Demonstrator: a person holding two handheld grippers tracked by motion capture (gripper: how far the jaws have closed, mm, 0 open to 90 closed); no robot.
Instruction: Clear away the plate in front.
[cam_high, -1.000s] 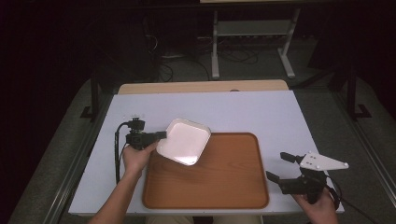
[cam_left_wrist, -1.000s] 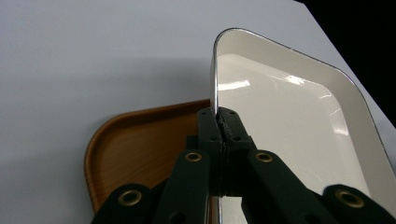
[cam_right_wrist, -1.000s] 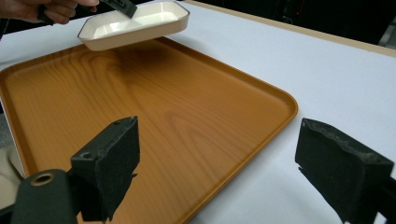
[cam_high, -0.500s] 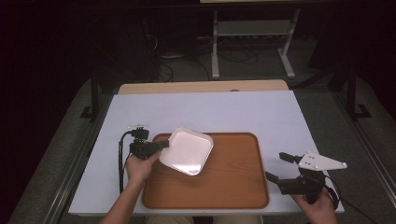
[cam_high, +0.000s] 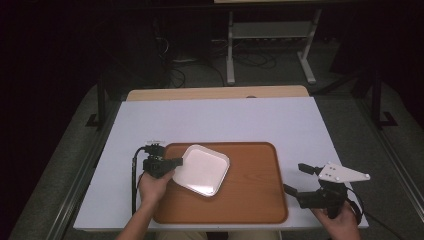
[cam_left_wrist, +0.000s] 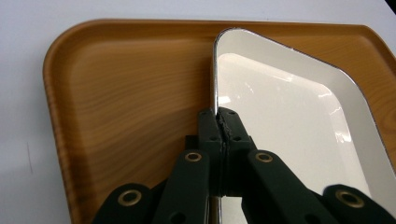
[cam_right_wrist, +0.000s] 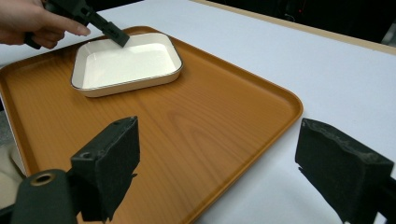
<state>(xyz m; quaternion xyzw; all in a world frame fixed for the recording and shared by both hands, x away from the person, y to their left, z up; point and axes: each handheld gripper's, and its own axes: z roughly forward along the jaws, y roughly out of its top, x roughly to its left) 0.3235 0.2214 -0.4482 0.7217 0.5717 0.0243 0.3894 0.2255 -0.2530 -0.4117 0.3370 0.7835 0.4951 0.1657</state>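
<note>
A white square dish (cam_high: 204, 169) with a thin dark rim lies on the left part of a brown wooden tray (cam_high: 250, 195). My left gripper (cam_high: 179, 161) is shut on the dish's left rim; in the left gripper view its jaws pinch the dish (cam_left_wrist: 299, 116) edge at the gripper (cam_left_wrist: 219, 116) tips, over the tray (cam_left_wrist: 126, 93). My right gripper (cam_high: 294, 180) stands open off the tray's right edge, nothing between its jaws. In the right gripper view, its gripper (cam_right_wrist: 219, 163) faces the tray (cam_right_wrist: 205, 126), with the dish (cam_right_wrist: 126, 63) and the left gripper (cam_right_wrist: 120, 38) farther off.
The tray sits at the front of a white table (cam_high: 220, 120) with a wooden strip (cam_high: 215, 93) along its far edge. A metal stand (cam_high: 270, 35) and cables lie on the dark floor behind. Bare table surface surrounds the tray on the left, right and far sides.
The left gripper has lowered the dish, moving it toward the near side and down until it lies flat on the tray. The right gripper has stayed still.
</note>
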